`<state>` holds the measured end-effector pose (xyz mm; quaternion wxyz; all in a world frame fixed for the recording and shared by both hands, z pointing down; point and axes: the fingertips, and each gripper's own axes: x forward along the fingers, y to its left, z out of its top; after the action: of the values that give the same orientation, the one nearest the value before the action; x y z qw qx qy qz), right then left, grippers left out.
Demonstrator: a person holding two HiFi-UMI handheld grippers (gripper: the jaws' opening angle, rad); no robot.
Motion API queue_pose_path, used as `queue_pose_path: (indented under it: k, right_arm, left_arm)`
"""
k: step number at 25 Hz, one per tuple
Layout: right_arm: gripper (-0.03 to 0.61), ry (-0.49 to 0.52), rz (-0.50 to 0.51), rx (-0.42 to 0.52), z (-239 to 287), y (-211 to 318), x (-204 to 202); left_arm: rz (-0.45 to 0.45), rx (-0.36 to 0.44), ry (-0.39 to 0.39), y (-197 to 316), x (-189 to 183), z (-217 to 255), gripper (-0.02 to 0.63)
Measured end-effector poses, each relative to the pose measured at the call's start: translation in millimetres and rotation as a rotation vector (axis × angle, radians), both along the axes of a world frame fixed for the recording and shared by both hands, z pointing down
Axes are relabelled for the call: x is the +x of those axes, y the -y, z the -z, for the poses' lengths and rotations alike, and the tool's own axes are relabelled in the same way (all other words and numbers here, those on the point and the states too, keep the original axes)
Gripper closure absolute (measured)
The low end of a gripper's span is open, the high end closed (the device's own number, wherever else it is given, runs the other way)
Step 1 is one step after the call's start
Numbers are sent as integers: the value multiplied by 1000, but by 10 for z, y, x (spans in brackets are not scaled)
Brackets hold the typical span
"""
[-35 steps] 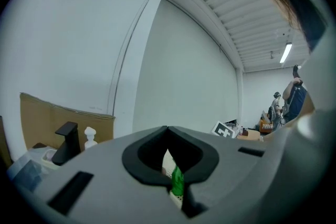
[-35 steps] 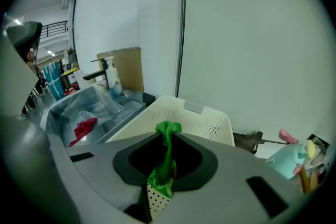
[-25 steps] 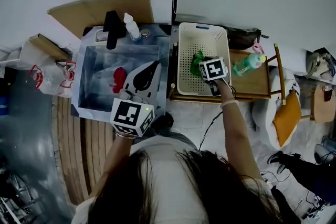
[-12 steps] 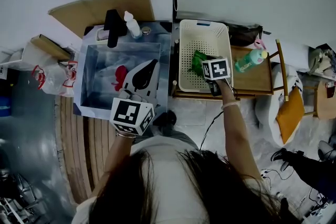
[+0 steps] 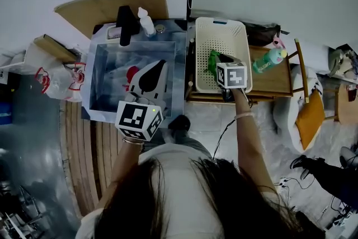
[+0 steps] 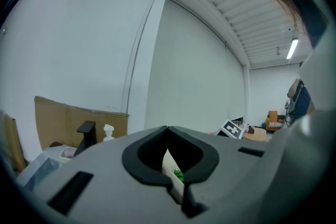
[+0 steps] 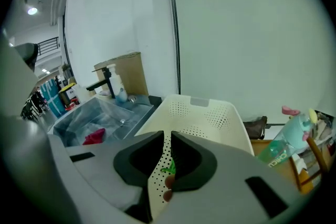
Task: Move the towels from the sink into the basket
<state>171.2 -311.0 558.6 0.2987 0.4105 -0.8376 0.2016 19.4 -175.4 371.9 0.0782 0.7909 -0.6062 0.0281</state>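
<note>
Red towel (image 5: 131, 73) lies crumpled on the floor of the grey sink (image 5: 96, 99), just left of the left gripper (image 5: 162, 65) and partly covered by its white body in the head view. That gripper hangs over the sink's right half, above the towel and clear of it. Its black jaws meet at the tips with nothing pinched between them. Beyond its tips, at the sink's far rim, stand a black tap (image 5: 126, 23) and a small white bottle (image 5: 146, 22).

To its right, the cream perforated basket (image 5: 221, 24) sits on a wooden table (image 5: 275, 82) beside the sink. A green towel (image 5: 212, 62) lies inside the basket, just left of the right gripper (image 5: 221, 56) and under its tips. The right gripper reaches into the basket from the near side. Its jaws stand a narrow slit apart, holding nothing, and the green cloth shows through the gap between them. Right of this gripper, a green bottle (image 5: 269, 58) lies on the table.
</note>
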Motion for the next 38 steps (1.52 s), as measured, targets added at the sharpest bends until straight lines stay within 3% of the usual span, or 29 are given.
queue_pose_path:
  k: [16, 38]
  right_arm:
    - [552, 84, -12, 65, 442, -467, -586]
    - [552, 170, 70, 105, 762, -954, -1574]
  left_arm:
    - [-4, 11, -11, -192, -440, 75, 604]
    - [35, 24, -31, -423, -1314, 121, 604]
